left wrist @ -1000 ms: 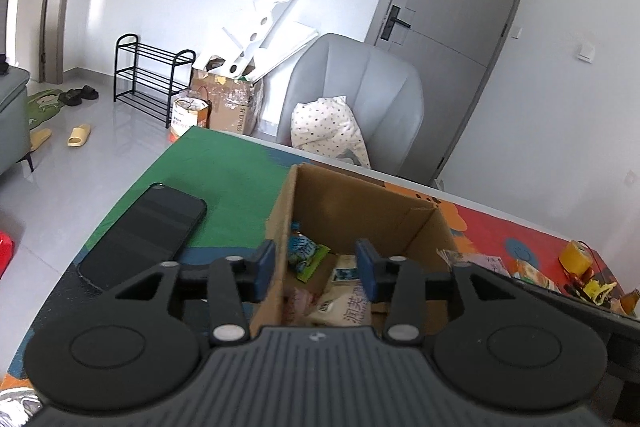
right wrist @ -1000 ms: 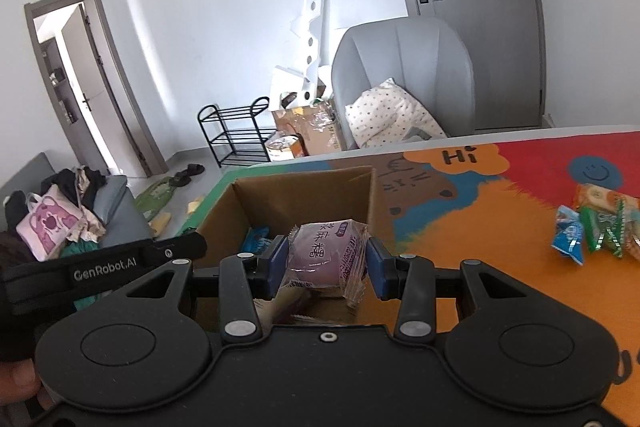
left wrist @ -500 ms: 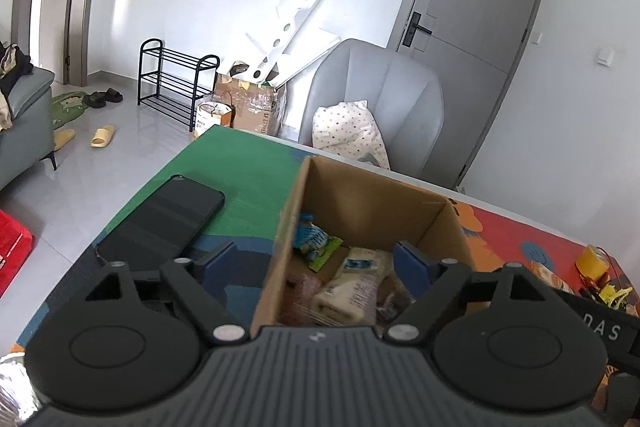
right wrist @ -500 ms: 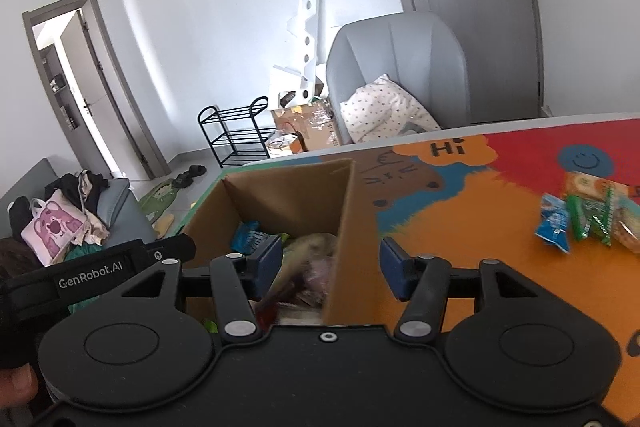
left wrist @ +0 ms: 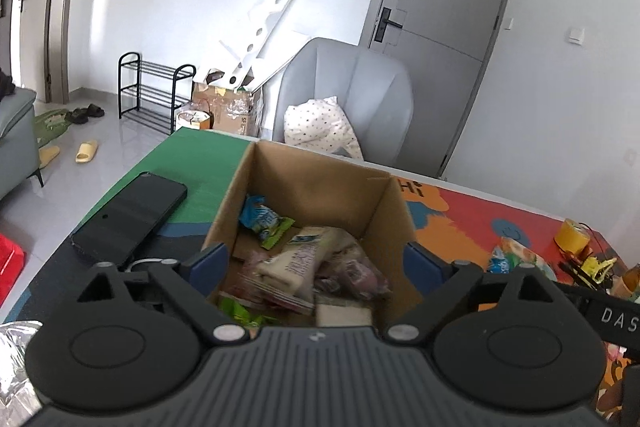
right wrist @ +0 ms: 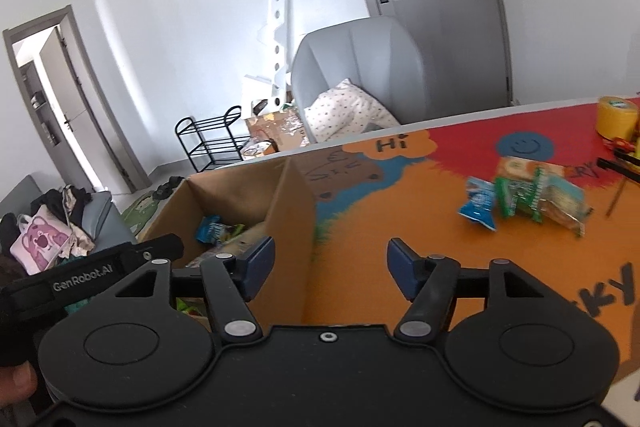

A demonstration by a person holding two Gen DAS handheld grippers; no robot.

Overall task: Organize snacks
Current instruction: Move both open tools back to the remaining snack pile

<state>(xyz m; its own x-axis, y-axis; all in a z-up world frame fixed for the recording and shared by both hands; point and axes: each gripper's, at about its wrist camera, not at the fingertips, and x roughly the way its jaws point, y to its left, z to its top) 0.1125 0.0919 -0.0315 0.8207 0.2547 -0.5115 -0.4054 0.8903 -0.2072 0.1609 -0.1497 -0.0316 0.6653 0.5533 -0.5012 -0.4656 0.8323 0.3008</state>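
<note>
1. While our two grippers hang over the table, the snacks lie in two places: a heap inside the box (left wrist: 384, 211), and a small cluster (right wrist: 524, 199) on the mat (right wrist: 400, 219), well to the right of the box.
2. We judge the step in hand to be the turn between a drop and the next pick, since neither gripper carries anything.
3. Our left gripper (left wrist: 316, 263) hovers above the box mouth, its fingers spread wide and bare, one to each side of the box walls in its view.
4. Our right gripper (right wrist: 330, 263) straddles the box's right wall, fingers also wide and bare, and it looks toward the cluster.
5. Next, we think, the right gripper must swing right to the cluster, come down on one packet, and close across its narrow side; the packets touch and overlap, so a single one needs picking from an edge.
6. Counting: one box; in the cluster we make out about four packets, one blue and the rest green or orange, though blur keeps the count loose.
7. Inside the box we count at least five packets, but the pile overlaps too much to be sure.
8. Outward lie one phone (left wrist: 128, 219) left of the box and one yellow tape roll (right wrist: 616, 117) at the far right.
</note>
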